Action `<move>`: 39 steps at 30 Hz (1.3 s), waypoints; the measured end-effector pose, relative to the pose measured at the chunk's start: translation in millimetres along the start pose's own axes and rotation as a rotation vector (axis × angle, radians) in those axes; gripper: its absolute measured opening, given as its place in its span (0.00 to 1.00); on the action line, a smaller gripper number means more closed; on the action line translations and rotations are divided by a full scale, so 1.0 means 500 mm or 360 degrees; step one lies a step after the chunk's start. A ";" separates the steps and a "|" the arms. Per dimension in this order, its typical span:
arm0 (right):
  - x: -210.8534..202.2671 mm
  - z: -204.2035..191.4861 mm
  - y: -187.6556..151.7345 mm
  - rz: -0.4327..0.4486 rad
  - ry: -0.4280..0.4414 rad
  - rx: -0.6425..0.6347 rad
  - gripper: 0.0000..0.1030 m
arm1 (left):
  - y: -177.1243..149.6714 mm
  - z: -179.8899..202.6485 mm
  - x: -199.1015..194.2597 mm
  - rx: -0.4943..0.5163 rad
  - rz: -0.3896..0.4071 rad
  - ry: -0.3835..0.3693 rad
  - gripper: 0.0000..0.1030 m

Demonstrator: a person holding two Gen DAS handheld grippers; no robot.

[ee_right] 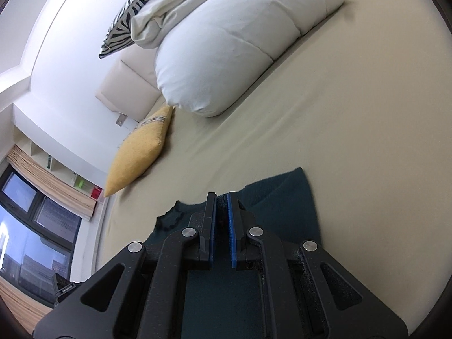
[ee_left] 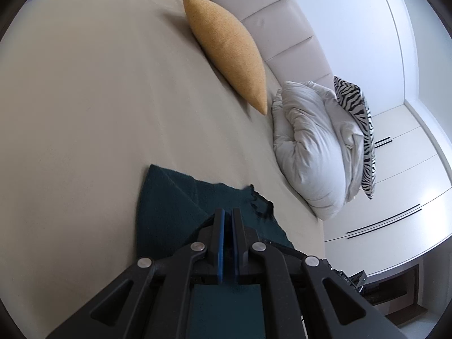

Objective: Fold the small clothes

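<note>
A dark green garment (ee_left: 169,197) lies on the beige bed sheet (ee_left: 84,99), and part of it is drawn up toward my fingers. The blue pads of my left gripper (ee_left: 227,212) are pressed together on one edge of it. In the right wrist view the same garment (ee_right: 282,200) spreads under and beyond my right gripper (ee_right: 221,196), which is shut with a pinch of the cloth between its pad tips. A scalloped dark trim (ee_right: 171,219) shows at the garment's left edge. The cloth beneath both gripper bodies is hidden.
A yellow cushion (ee_left: 228,48) leans near the padded headboard (ee_left: 271,14). A bundled white duvet (ee_left: 310,147) and a zebra-print pillow (ee_left: 361,130) sit at the bed's head. White wardrobe doors (ee_left: 401,169) stand beyond the bed. A window (ee_right: 31,226) lies to the left.
</note>
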State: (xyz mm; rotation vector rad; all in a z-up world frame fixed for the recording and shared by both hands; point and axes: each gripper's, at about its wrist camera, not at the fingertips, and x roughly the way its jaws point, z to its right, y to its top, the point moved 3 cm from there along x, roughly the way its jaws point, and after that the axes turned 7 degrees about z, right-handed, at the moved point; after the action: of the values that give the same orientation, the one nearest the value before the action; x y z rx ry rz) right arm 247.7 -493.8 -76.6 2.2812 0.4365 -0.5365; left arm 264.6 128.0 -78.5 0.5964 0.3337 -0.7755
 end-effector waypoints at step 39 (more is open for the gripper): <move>0.175 0.007 -0.088 -0.0245 -0.0558 -0.1055 0.33 | -0.077 0.009 0.133 0.1106 0.0005 0.0679 0.32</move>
State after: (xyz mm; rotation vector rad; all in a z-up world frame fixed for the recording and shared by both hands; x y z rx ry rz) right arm 301.4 -453.9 -148.2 1.4954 0.5211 -0.7259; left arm 281.4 66.9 -121.9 1.4260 0.4534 -0.7525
